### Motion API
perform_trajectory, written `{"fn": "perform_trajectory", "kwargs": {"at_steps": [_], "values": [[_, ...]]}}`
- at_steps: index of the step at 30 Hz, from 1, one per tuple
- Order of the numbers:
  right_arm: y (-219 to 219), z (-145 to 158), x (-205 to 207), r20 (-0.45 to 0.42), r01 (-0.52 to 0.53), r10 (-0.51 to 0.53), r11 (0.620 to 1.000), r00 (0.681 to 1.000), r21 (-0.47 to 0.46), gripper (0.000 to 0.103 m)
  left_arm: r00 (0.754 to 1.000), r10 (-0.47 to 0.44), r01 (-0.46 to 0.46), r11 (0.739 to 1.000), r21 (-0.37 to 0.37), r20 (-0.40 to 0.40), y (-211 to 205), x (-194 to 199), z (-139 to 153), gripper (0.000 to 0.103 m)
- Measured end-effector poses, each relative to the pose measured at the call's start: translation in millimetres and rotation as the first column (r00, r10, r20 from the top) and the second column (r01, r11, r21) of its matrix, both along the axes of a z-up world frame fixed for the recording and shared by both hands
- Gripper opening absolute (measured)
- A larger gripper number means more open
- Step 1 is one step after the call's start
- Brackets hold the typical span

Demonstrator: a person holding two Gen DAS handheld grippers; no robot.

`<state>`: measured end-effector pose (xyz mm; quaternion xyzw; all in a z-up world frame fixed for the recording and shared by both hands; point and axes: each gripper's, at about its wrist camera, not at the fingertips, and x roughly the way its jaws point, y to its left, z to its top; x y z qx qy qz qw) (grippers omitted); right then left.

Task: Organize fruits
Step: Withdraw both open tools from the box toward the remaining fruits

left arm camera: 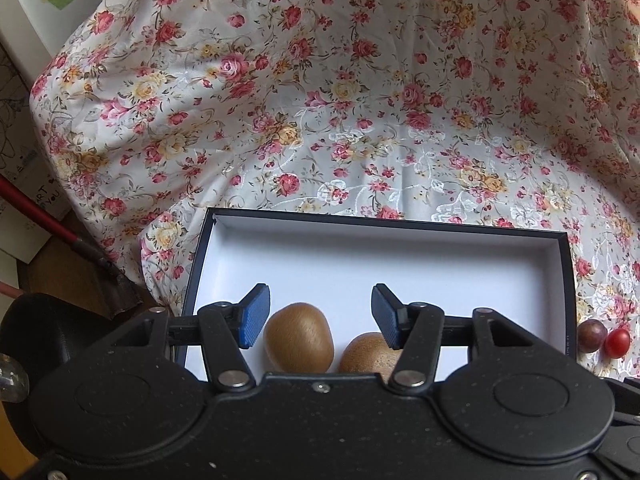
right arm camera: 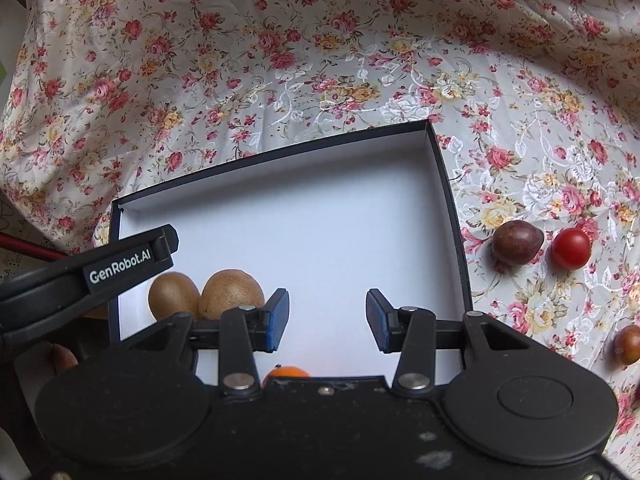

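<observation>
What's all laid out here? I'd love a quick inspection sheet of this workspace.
Surface: floral cloth, wrinkled, draped.
Job's things: open box holding two brown kiwis and an orange fruit, mostly hidden. On the cloth right of the box: a purple fruit, a red tomato, a brown fruit.
Clutter: nothing seen.
Tongs: left tongs open above the kiwis; right tongs open, nothing between them.
Cables: red cord at left.
Surroundings: cardboard boxes at left.
</observation>
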<state>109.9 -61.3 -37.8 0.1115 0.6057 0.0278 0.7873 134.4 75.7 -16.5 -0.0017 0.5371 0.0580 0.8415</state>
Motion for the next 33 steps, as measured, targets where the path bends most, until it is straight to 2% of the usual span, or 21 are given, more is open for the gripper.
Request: {"fn": "perform_trajectory", "kwargs": {"at_steps": [3,10,14,17,21,22,33], "values": [[1.3,4.2,-2.6,0.006,-0.016,0.016,0.999,1.0,-0.049,0.046,1.0,-0.01,0.01,1.0,0.0,0.005,-5.4,-1.6,1.7,0.061],[-8.8,12.0,-13.6,0.026,-0.023,0.026,0.995,0.999,-0.093,0.045,0.999,-0.037,0.037,0.999,-0.006,0.017,-25.9,-6.8,7.0,0.061],[-24.7,21.3,-21.7,0.038,0.036,-0.031,0.988,0.999,-0.149,0.041,0.997,-0.068,0.068,0.998,0.0,0.029,-44.1,-11.1,10.5,0.06],[-38.0,32.1,-30.7,0.095,0.096,-0.078,0.975,0.992,-0.202,0.038,0.995,-0.095,0.095,0.996,0.004,0.032,-59.6,-15.0,12.7,0.06],[-65.0,46.5,-47.4,0.171,0.263,-0.228,0.939,0.959,-0.222,0.038,0.99,-0.137,0.137,0.991,-0.002,0.034,-83.4,-22.2,15.8,0.06],[-70.4,47.9,-49.8,0.175,0.277,-0.241,0.933,0.955,-0.228,0.038,0.988,-0.151,0.151,0.989,-0.002,0.036,-90.4,-24.5,16.7,0.06],[-143.6,64.0,-82.0,0.136,0.272,-0.245,0.934,0.96,-0.232,0.037,0.957,-0.287,0.287,0.958,-0.001,0.051,-158.9,-51.8,22.9,0.06]]}}
